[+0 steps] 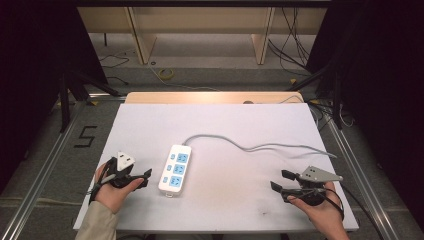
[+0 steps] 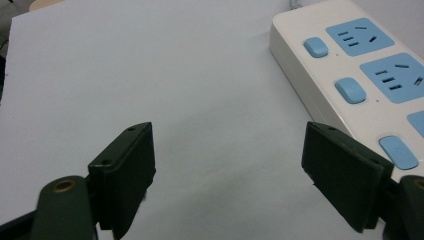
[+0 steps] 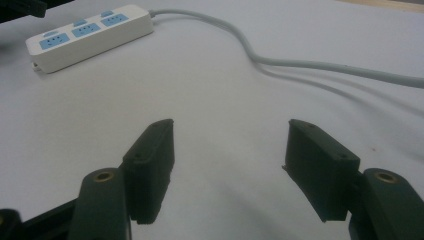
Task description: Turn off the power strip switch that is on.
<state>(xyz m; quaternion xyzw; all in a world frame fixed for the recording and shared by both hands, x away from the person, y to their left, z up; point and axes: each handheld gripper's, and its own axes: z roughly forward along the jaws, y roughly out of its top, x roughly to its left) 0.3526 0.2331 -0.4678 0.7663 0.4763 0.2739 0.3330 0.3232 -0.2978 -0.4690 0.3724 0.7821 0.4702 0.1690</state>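
White surface holds a power strip left of centre, its cord trailing right. Left tongs rest just beside the strip, right tongs well apart; both gape wide and empty, seemingly poised to begin.

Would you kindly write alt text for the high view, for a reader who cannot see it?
A white power strip with blue sockets lies on a white table, its grey cable trailing right. A person's hands hold the left gripper and right gripper at either side, jaws open and empty.
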